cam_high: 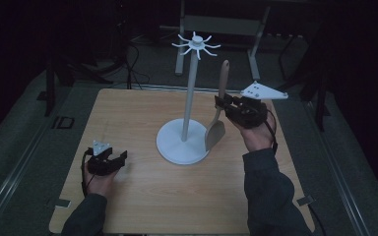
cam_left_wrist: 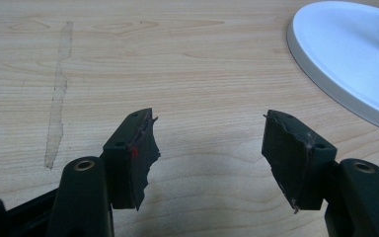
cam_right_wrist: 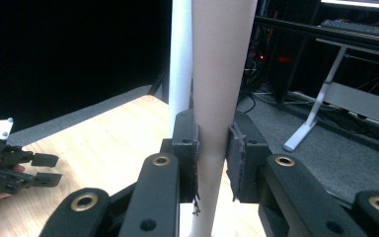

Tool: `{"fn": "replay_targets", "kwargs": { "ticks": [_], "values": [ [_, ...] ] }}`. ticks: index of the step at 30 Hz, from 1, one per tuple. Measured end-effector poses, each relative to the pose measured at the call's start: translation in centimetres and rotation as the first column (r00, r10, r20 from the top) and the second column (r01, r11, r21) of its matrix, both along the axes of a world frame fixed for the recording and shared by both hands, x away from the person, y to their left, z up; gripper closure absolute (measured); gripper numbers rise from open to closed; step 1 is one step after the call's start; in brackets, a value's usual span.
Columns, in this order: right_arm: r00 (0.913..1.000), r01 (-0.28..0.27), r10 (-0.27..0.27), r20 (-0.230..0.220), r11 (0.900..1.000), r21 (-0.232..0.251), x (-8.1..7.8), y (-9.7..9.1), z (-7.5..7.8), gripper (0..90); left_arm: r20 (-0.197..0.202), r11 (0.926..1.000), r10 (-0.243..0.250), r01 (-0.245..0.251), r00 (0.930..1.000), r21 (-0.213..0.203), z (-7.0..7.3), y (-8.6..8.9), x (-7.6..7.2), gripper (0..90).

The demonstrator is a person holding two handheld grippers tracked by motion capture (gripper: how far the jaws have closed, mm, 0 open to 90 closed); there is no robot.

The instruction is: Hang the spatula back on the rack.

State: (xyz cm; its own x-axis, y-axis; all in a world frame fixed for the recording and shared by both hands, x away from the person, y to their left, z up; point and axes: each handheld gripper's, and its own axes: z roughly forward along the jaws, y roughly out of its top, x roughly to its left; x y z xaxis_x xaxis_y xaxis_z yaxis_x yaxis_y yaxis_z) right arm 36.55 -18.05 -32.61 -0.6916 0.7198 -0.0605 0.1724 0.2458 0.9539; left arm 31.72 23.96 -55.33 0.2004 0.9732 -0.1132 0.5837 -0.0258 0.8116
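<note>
My right gripper clamps the spatula upright beside the hook stand; left gripper rests apart, empty. Risk: swinging the blade could knock the stand's pole, or the handle may slip.

A rectangular light-wood table with rounded corners stands on dark grey carpeted floor. A white stand with a round disc base and upright pole rests on the table right of centre. A pale vertical streak marks the wood grain near the table's left side.
</note>
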Motion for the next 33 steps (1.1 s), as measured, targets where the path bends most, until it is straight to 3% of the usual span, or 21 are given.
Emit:
{"fn": "replay_targets", "kwargs": {
  "ticks": [33],
  "values": [
    [0.999, -0.031, 0.03, -0.033, 0.999, -0.031, 1.6, 1.2, 1.3, 76.0, -0.003, 1.0, -0.001, 0.001, 1.0, -0.001, 0.0, 0.0, 0.2, 37.6]
  ]
}}
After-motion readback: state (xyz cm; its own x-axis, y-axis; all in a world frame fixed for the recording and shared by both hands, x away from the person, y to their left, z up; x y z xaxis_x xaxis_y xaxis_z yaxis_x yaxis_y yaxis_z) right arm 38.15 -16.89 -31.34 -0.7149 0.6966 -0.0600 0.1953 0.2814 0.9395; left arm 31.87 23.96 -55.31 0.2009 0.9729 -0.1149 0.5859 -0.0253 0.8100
